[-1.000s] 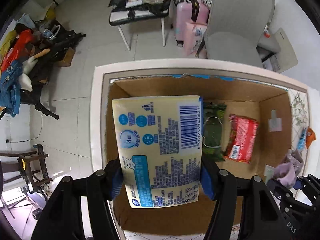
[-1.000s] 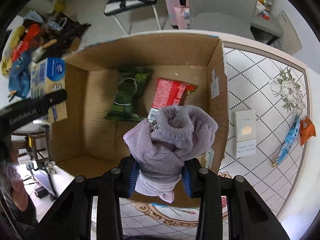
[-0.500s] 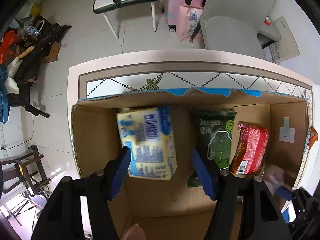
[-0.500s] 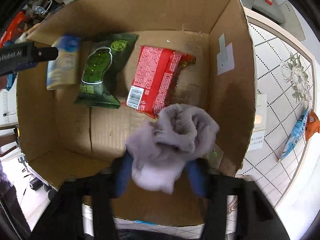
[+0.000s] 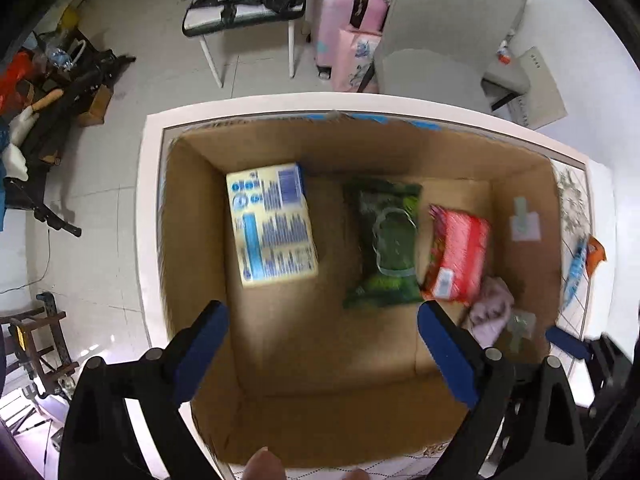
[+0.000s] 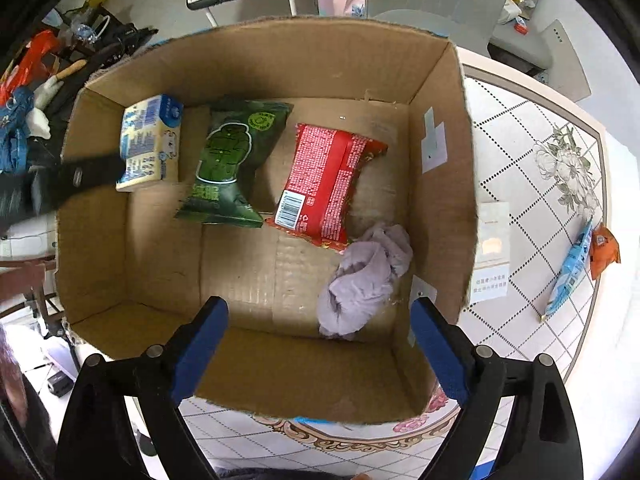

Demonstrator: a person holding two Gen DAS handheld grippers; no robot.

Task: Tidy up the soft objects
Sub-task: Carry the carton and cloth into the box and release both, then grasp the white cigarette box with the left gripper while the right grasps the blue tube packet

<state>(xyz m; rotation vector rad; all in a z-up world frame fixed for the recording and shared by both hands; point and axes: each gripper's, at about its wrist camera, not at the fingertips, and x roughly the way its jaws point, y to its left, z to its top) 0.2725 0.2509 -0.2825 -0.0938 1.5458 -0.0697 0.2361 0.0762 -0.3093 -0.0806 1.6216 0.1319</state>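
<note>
An open cardboard box (image 5: pixel 192 240) (image 6: pixel 440 128) stands on the table. On its floor lie a yellow tissue pack (image 5: pixel 272 224) (image 6: pixel 148 148), a green packet (image 5: pixel 386 240) (image 6: pixel 232 160), a red packet (image 5: pixel 456 256) (image 6: pixel 328 184) and a crumpled lilac cloth (image 5: pixel 490 312) (image 6: pixel 366 276). My left gripper (image 5: pixel 320 332) hangs above the box, jaws opening wide, nothing between them. My right gripper (image 6: pixel 318 328) hangs over the near right of the box, jaws opening, the cloth lying below and free of the pads.
The box sits on a tiled table with a floral border (image 6: pixel 560 168). A white card (image 6: pixel 492 232), a blue sachet (image 6: pixel 572 272) and an orange sachet (image 6: pixel 604 252) lie right of the box. A grey chair (image 5: pixel 448 40), pink suitcase (image 5: pixel 344 12) and floor clutter (image 5: pixel 36 92) surround the table.
Both grippers opened. The tissue pack fell from the left gripper onto the box floor at the left. The lilac cloth dropped from the right gripper into the box's near right corner.
</note>
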